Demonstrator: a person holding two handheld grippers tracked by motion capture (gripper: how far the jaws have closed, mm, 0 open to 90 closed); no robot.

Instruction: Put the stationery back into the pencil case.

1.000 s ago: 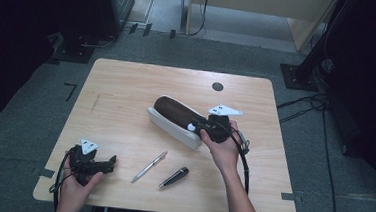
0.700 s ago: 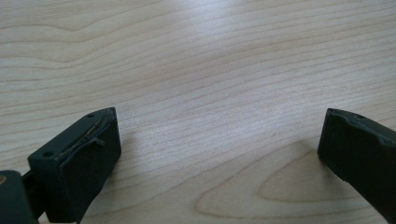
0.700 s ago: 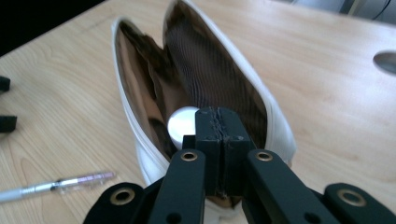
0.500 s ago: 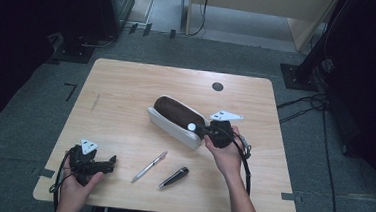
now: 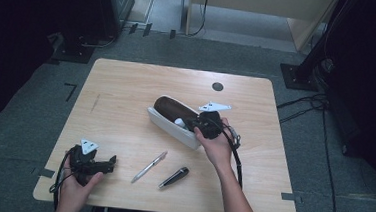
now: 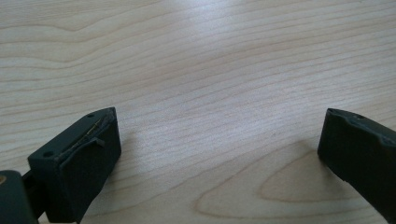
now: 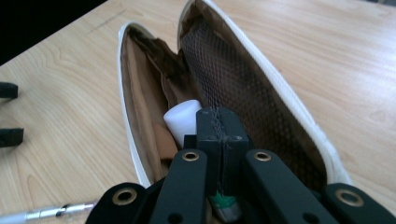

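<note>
Pencil case (image 5: 175, 117) lies near centre of tabletop (image 5: 127, 86), unzipped, white outside w/ brown lining. Long axis runs diagonal in high view: far end points up-left, near end down-right toward the person's right hand (image 5: 216, 145). In right gripper view the case (image 7: 261, 79) opens away from the camera, mesh pocket on one inner wall, a white cylinder (image 7: 183, 119) lying inside along the case.

Right gripper (image 5: 207, 125) sits at the case's near end, fingers (image 7: 218, 128) pressed together; a green-and-grey thing (image 7: 224, 205) shows just under them, can't tell if pinched. Jaws have just been closing.

Left gripper (image 5: 92, 162) rests near front-left corner, well apart from case, fingers (image 6: 84, 154) spread wide over bare wood, nothing between.

Silver pen (image 5: 149, 167) and black pen (image 5: 173, 177) lie side by side near front edge, both slanted up-right, between the two hands.

Tabletop is light wood grain w/ a dark round grommet (image 5: 217, 86) toward far edge. Room: grey carpet floor (image 5: 34, 125), black stands and cables around, dim.
</note>
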